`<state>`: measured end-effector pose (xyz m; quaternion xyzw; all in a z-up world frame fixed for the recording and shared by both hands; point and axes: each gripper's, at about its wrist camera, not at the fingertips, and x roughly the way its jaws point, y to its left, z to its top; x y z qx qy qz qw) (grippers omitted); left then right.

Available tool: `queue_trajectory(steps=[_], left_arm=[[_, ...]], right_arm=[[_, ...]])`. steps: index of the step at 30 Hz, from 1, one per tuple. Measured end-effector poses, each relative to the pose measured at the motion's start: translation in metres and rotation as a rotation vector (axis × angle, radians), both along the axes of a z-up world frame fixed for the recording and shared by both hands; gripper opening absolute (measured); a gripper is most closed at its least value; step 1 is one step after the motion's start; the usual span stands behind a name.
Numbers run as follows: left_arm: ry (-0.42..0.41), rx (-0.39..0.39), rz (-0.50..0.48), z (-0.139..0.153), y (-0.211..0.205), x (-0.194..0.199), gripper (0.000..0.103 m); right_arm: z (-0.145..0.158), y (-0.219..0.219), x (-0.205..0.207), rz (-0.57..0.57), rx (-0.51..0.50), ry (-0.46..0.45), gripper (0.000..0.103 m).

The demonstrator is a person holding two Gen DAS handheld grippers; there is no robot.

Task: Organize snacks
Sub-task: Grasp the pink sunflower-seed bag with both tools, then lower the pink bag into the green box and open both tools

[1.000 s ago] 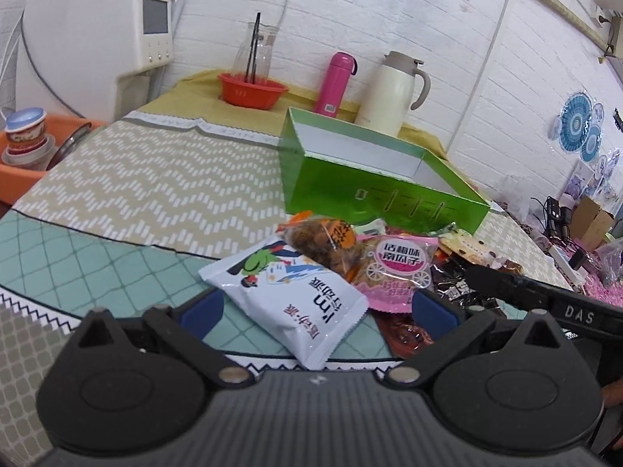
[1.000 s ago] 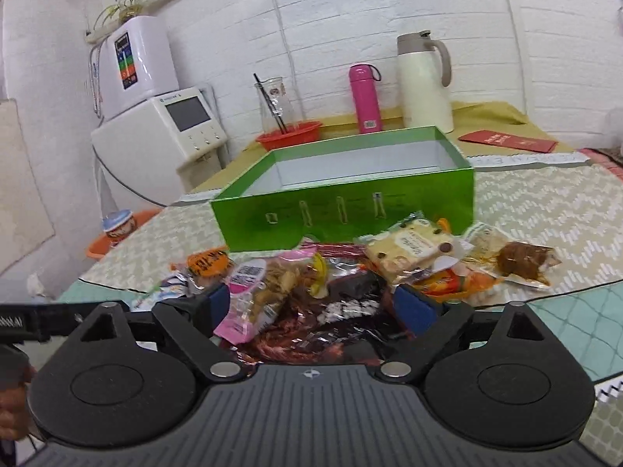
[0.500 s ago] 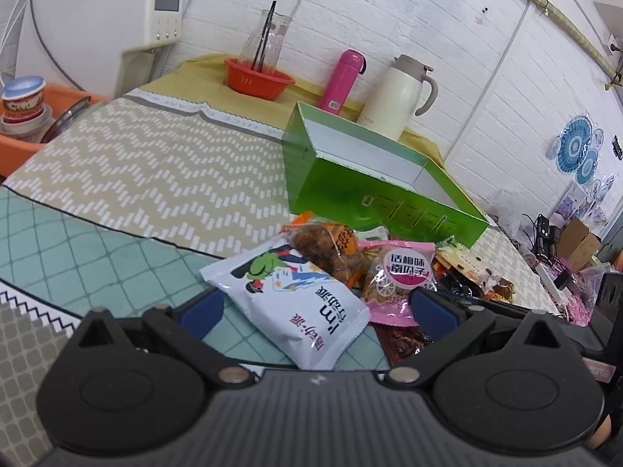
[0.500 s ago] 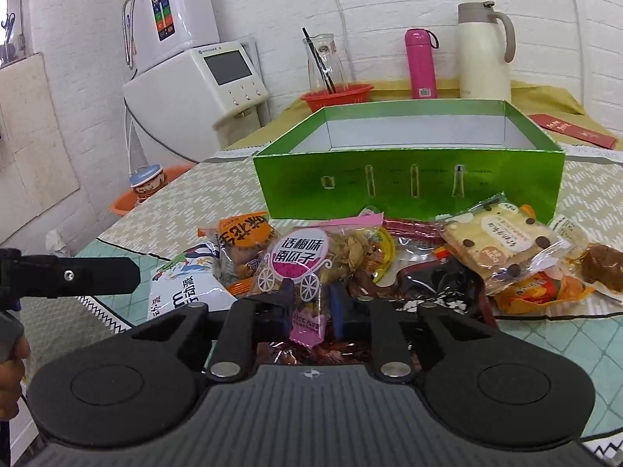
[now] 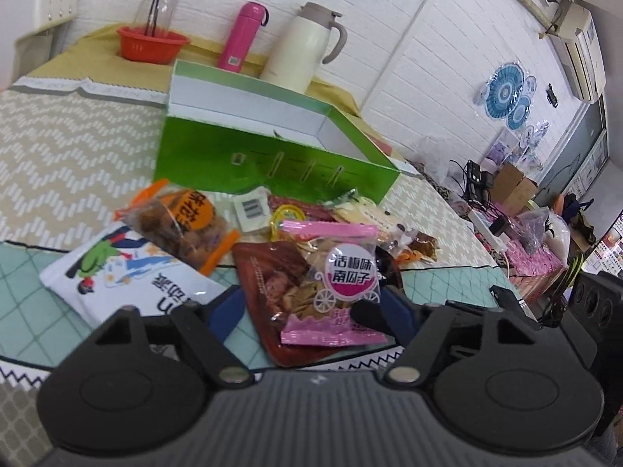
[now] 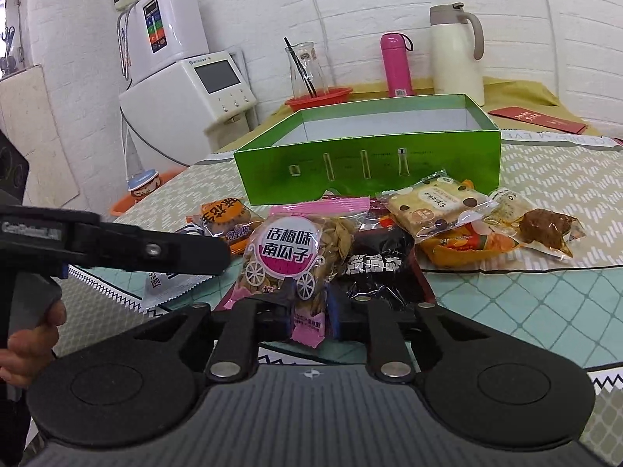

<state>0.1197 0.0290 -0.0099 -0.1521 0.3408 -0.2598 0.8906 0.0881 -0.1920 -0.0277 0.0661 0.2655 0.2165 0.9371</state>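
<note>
Left wrist view shows the open green cardboard box (image 5: 272, 163) with nothing visible inside, so sorting looks barely begun; a heap of wrapped snacks (image 5: 218, 233) lies in front of it on the table (image 5: 58, 136). The left gripper (image 5: 315, 311) has just been closing, its jaws half spread around a brown foil packet (image 5: 268, 272), not pressing. The right gripper (image 6: 309, 311) has its jaws pinching the pink plastic pumpkin-seed packet (image 6: 288, 249) by its near end, above the table's front edge.

Pink flask (image 6: 396, 64), cream jug (image 6: 455, 50), red basket (image 6: 318, 98)
</note>
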Motion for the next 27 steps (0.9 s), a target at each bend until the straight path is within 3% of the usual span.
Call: queue_trajectory(steps=[4,8,14,16,18,20,27], left_arm=[[0.058,-0.054,-0.019,-0.01,-0.008,0.018,0.063],[0.074,-0.051,-0.035,-0.014,-0.015,0.024,0.04],[0.069,-0.049,-0.008,-0.016,-0.01,0.022,0.039],[0.065,-0.046,-0.007,-0.017,-0.009,0.021,0.035],[0.061,-0.043,-0.014,-0.017,-0.009,0.021,0.026],[0.036,-0.022,-0.02,-0.011,-0.013,0.018,0.016],[-0.059,-0.04,-0.008,0.026,-0.01,0.026,0.016]], right_arm=[[-0.003,-0.003,-0.001,-0.004,0.015,-0.003,0.036],[-0.003,-0.007,-0.001,-0.013,0.031,-0.009,0.043],[-0.006,-0.006,-0.001,-0.007,0.045,-0.028,0.045],[-0.008,-0.006,-0.001,-0.001,0.062,-0.028,0.044],[-0.009,-0.006,0.003,0.016,0.082,-0.007,0.03],[-0.006,-0.006,0.006,0.002,0.109,0.015,0.026],[0.027,-0.001,0.012,0.006,0.068,-0.101,0.026]])
